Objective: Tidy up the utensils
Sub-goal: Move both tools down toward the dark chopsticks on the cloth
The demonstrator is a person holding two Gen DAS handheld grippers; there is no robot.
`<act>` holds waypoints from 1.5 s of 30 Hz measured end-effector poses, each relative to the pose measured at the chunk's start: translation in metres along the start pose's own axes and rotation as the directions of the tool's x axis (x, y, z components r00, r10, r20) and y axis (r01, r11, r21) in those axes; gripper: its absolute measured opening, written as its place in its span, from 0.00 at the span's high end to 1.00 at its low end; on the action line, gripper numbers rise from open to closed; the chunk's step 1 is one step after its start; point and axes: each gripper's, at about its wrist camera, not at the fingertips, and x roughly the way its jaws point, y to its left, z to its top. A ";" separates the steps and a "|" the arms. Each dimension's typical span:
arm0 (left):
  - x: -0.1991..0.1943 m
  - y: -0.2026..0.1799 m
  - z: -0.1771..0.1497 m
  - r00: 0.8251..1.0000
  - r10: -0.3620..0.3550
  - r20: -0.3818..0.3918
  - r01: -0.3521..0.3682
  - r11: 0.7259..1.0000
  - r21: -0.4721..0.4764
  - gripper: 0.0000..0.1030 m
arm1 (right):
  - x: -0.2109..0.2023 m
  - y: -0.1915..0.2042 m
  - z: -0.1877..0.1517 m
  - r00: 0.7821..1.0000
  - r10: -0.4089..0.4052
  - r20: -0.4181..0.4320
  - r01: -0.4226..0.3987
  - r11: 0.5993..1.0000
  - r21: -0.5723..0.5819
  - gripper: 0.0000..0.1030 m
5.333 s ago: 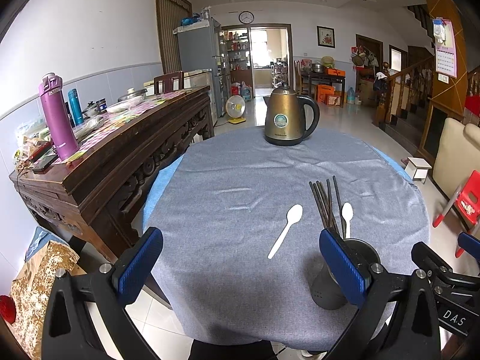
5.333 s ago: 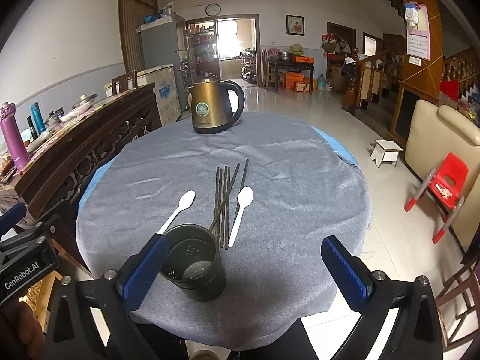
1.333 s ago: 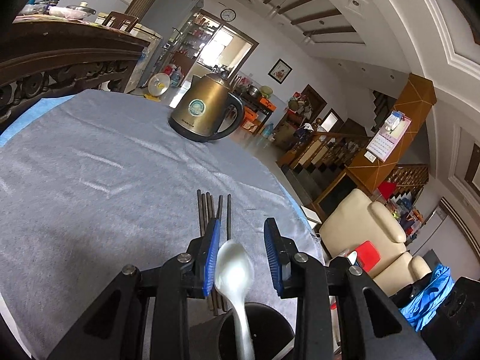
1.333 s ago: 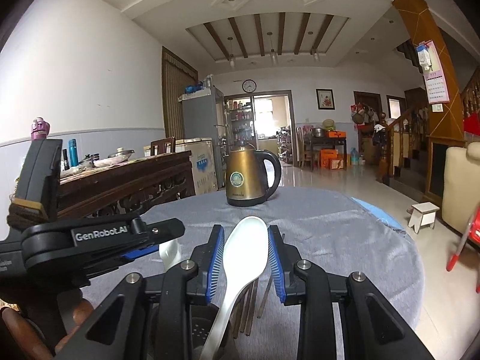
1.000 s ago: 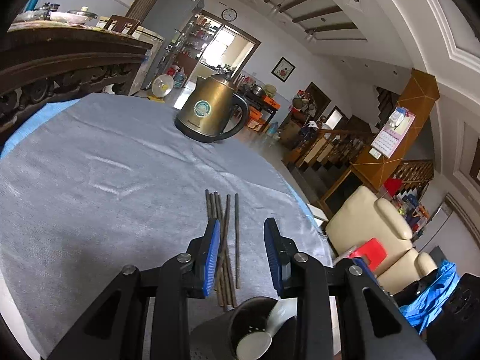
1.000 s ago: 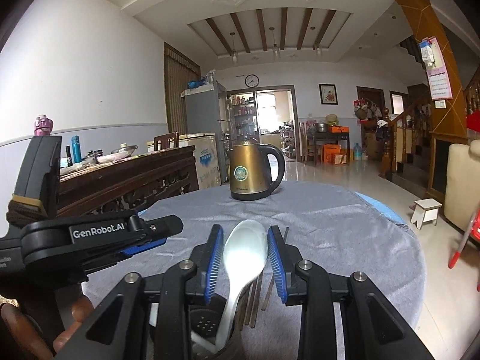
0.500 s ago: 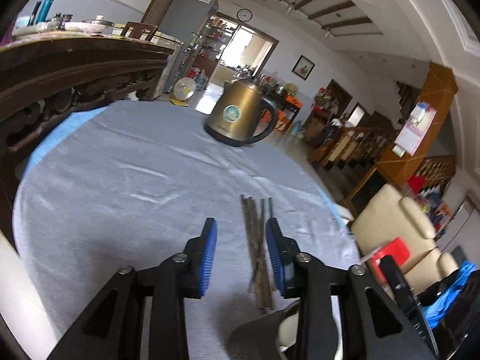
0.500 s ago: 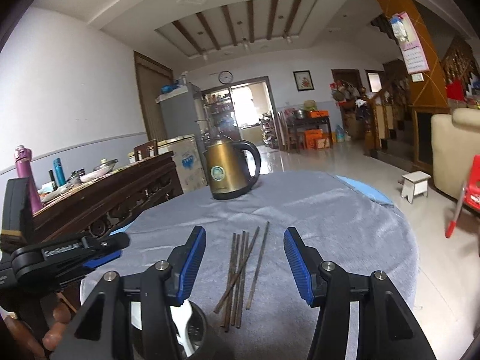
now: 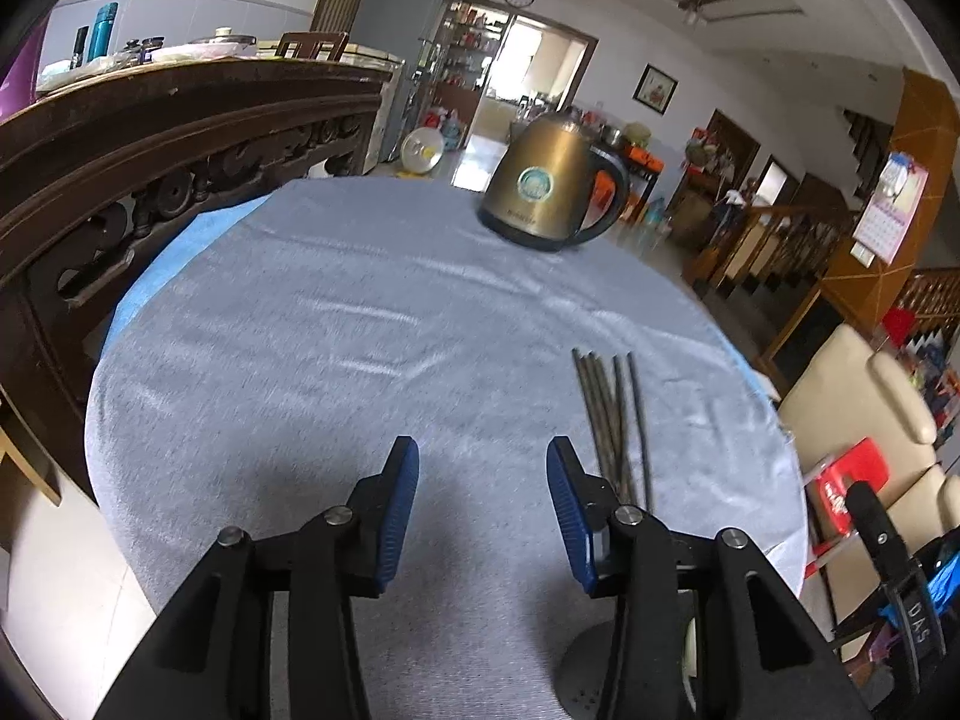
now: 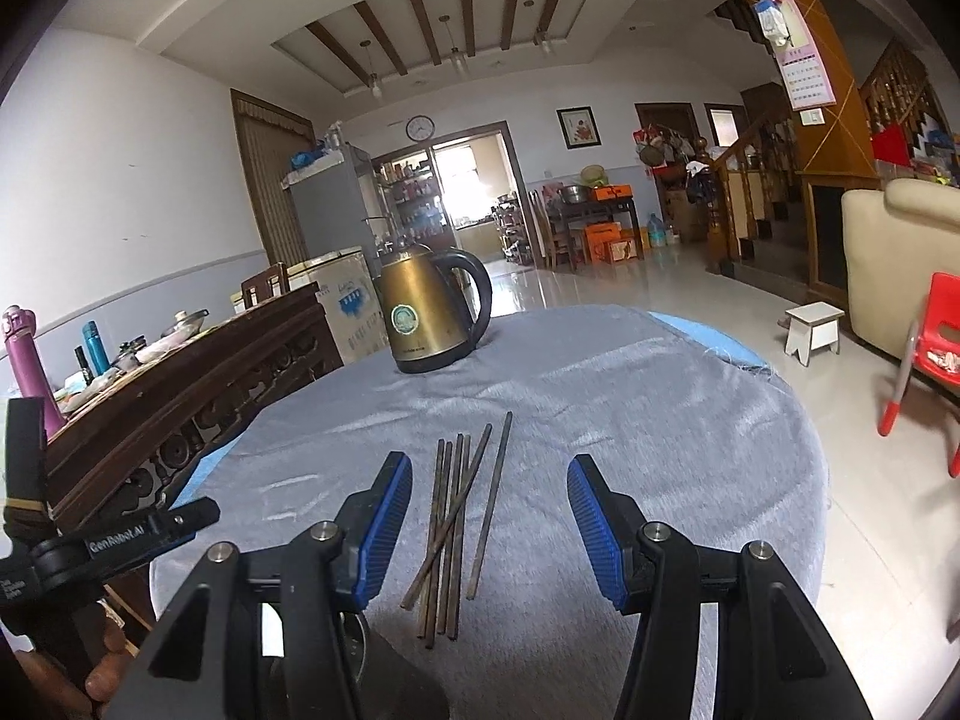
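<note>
the chopsticks (image 10: 459,531) lie loosely bunched on the cloth-covered worktop (image 10: 660,450), just ahead of the right tool (image 10: 489,519), whose jaws stand apart and empty. the left tool (image 9: 480,501) is opening, also empty. they look thin, stiff, light and likely slippery, so a mid-length pinch seems best.

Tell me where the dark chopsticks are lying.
The dark chopsticks lie bundled on the grey tablecloth, ahead of the open right gripper, nearer than the brass kettle.
</note>
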 end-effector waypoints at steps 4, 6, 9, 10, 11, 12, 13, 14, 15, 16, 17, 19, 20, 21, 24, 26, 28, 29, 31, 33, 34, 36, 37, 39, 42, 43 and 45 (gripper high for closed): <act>0.006 0.002 -0.002 1.000 0.020 -0.021 -0.020 1.000 0.011 0.56 | 0.004 -0.004 -0.003 1.000 -0.002 -0.025 0.003 1.000 0.016 0.44; 0.009 0.004 -0.003 0.999 0.029 -0.031 -0.028 1.000 0.008 0.55 | 0.007 -0.007 -0.003 0.999 -0.004 -0.036 0.005 1.000 0.027 0.44; 0.014 0.008 -0.004 0.998 0.036 -0.046 -0.036 0.999 0.001 0.55 | 0.011 -0.010 -0.005 0.999 -0.008 -0.053 0.010 0.999 0.042 0.45; 0.015 0.009 -0.004 0.998 0.039 -0.049 -0.039 0.999 0.000 0.55 | 0.012 -0.011 -0.006 0.998 -0.008 -0.060 0.011 0.999 0.048 0.45; 0.017 0.009 -0.004 0.998 0.042 -0.051 -0.042 0.999 0.000 0.55 | 0.014 -0.013 -0.006 0.998 -0.008 -0.065 0.011 0.999 0.051 0.46; 0.018 0.010 -0.005 0.998 0.044 -0.052 -0.044 0.999 0.000 0.55 | 0.014 -0.013 -0.007 0.998 -0.008 -0.069 0.012 0.999 0.053 0.46; 0.019 0.010 -0.005 0.997 0.047 -0.054 -0.047 0.999 0.001 0.55 | 0.015 -0.014 -0.008 0.997 -0.009 -0.073 0.013 0.998 0.055 0.46; 0.020 0.011 -0.006 0.997 0.050 -0.057 -0.050 0.999 0.002 0.55 | 0.016 -0.015 -0.009 0.997 -0.011 -0.079 0.015 0.998 0.057 0.46; 0.022 0.011 -0.006 0.997 0.054 -0.060 -0.054 0.999 0.005 0.55 | 0.018 -0.016 -0.010 0.996 -0.011 -0.084 0.016 0.998 0.059 0.46; 0.024 0.011 -0.007 0.996 0.057 -0.063 -0.056 0.998 0.008 0.55 | 0.020 -0.017 -0.010 0.996 -0.010 -0.092 0.016 0.998 0.063 0.46; 0.025 0.011 -0.007 0.996 0.059 -0.066 -0.059 0.998 0.010 0.55 | 0.021 -0.017 -0.011 0.995 -0.009 -0.098 0.016 0.998 0.067 0.47; 0.029 0.011 -0.008 0.995 0.063 -0.075 -0.062 0.998 0.012 0.55 | 0.026 -0.019 -0.013 0.993 -0.009 -0.117 0.018 0.997 0.075 0.48; 0.031 0.011 -0.009 0.995 0.063 -0.079 -0.062 0.998 0.012 0.55 | 0.028 -0.021 -0.013 0.992 -0.009 -0.124 0.019 0.997 0.078 0.48; 0.033 0.012 -0.009 0.994 0.064 -0.083 -0.063 0.998 0.013 0.55 | 0.030 -0.022 -0.015 0.991 -0.009 -0.132 0.020 0.996 0.083 0.48; 0.040 0.013 -0.011 0.993 0.069 -0.098 -0.068 0.998 0.014 0.55 | 0.039 -0.026 -0.019 0.987 -0.009 -0.161 0.024 0.995 0.092 0.51; 0.046 0.014 -0.011 0.992 0.073 -0.106 -0.071 0.997 0.015 0.55 | 0.044 -0.028 -0.022 0.984 -0.007 -0.178 0.025 0.994 0.102 0.52; 0.052 0.014 -0.010 0.991 0.075 -0.112 -0.073 0.997 0.022 0.55 | 0.050 -0.030 -0.024 0.981 -0.005 -0.195 0.026 0.994 0.108 0.55; 0.054 0.014 -0.008 0.991 0.074 -0.114 -0.072 0.997 0.024 0.55 | 0.053 -0.031 -0.025 0.979 -0.004 -0.204 0.028 0.993 0.111 0.55; 0.060 0.013 -0.005 0.991 0.073 -0.115 -0.070 0.997 0.034 0.55 | 0.058 -0.033 -0.025 0.977 -0.003 -0.213 0.028 0.993 0.115 0.55; 0.066 0.011 -0.001 0.990 0.067 -0.121 -0.062 0.997 0.040 0.55 | 0.065 -0.035 -0.024 0.975 -0.002 -0.222 0.029 0.993 0.118 0.55; 0.069 0.010 0.002 0.990 0.060 -0.126 -0.055 0.998 0.044 0.55 | 0.069 -0.036 -0.023 0.974 0.000 -0.227 0.028 0.993 0.119 0.56; 0.076 0.007 0.009 0.991 0.054 -0.126 -0.047 0.997 0.055 0.55 | 0.078 -0.037 -0.018 0.972 0.006 -0.235 0.023 0.993 0.120 0.56; 0.079 0.005 0.013 0.991 0.052 -0.125 -0.044 0.997 0.063 0.55 | 0.082 -0.037 -0.016 0.971 0.008 -0.237 0.021 0.992 0.120 0.56; 0.083 0.001 0.018 0.992 0.049 -0.120 -0.040 0.996 0.079 0.55 | 0.093 -0.037 -0.009 0.970 0.021 -0.244 0.009 0.992 0.122 0.56; 0.091 -0.009 0.027 0.992 0.038 -0.120 -0.025 0.993 0.112 0.55 | 0.113 -0.035 -0.001 0.967 0.028 -0.253 -0.001 0.994 0.105 0.56; 0.093 -0.011 0.029 0.992 0.037 -0.120 -0.022 0.992 0.120 0.55 | 0.119 -0.033 0.000 0.965 0.029 -0.261 -0.004 0.995 0.099 0.57; 0.096 -0.015 0.032 0.992 0.035 -0.117 -0.019 0.991 0.132 0.55 | 0.137 -0.032 0.003 0.958 0.035 -0.285 -0.011 0.996 0.088 0.59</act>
